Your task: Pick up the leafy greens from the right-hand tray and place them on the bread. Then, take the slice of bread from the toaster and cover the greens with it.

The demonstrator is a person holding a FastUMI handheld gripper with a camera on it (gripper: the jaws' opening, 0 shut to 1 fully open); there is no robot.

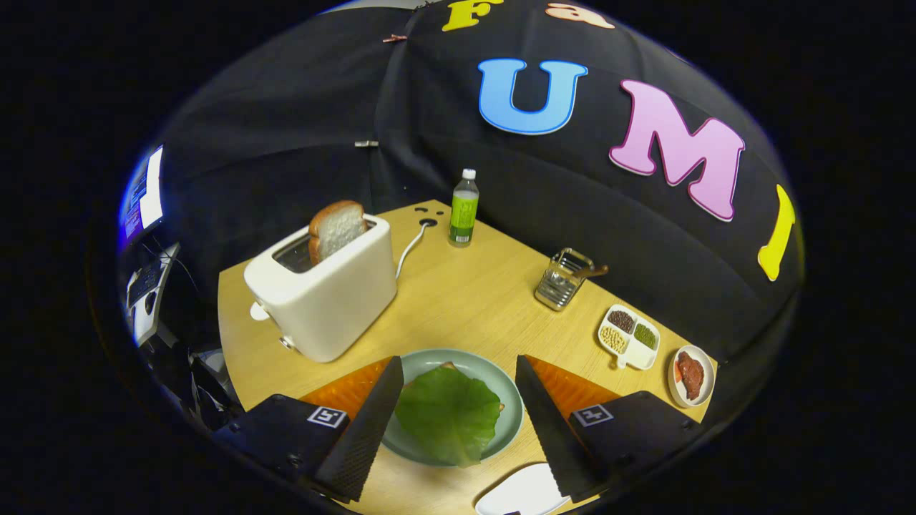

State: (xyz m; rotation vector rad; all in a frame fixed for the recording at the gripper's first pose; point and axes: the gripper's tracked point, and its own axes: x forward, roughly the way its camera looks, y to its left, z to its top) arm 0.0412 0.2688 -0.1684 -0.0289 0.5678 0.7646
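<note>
Greens down, top slice still to come.
The gripper [454,400] hangs spread and empty over the plate [512,400], where the leaf [447,415] covers the bread; the other slice [336,229] stands in the toaster [322,300].

Green leaf [448,415] on grey-green plate [509,400]; cream toaster [322,297]; black textured tool [458,372] fingers [361,429].

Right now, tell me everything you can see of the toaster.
The toaster is a cream-white, smooth, boxy two-slot appliance standing upright on the wooden table, beyond and to the left of the open gripper. A bread slice stands up out of one slot; the other slot looks empty. A white cord runs from its back toward a hole in the tabletop. It sits just behind the green plate, apart from it.
</note>
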